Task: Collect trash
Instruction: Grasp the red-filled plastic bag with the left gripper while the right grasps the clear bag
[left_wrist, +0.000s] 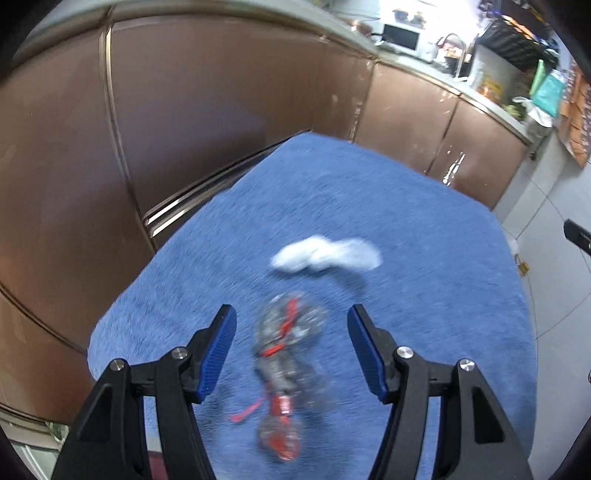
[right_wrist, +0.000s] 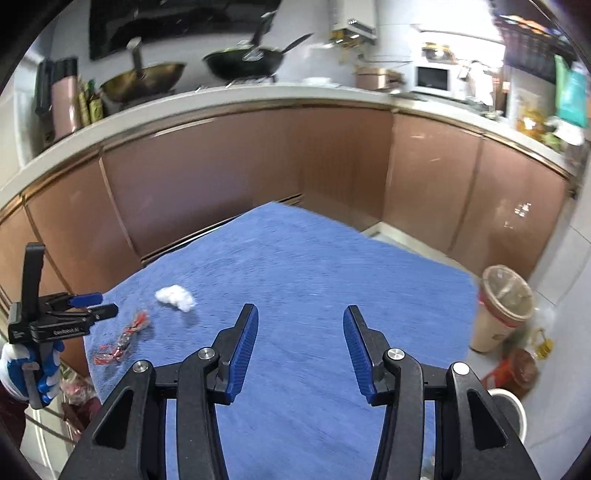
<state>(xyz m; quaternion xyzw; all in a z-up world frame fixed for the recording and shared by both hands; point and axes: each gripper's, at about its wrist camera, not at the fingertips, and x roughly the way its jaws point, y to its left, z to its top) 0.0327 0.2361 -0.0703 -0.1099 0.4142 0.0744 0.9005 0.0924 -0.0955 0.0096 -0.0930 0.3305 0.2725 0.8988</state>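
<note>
Left hand-held gripper (left_wrist: 291, 325) hovers with jaws apart over a crumpled clear-and-red wrapper (left_wrist: 282, 369), lettering blurred, on the blue-covered worktop (left_wrist: 424, 295) near white tissue (left_wrist: 327, 254); right hand-held gripper (right_wrist: 299, 328) gapes empty.

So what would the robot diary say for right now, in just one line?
left claw: open, over wrapper | right claw: open, empty | tissue: on blue cloth | nothing picked up yet

Bright indoor light, glare blown out near microwave (left_wrist: 400, 37); strong motion blur; heavy fisheye bending, dark corners.
</note>
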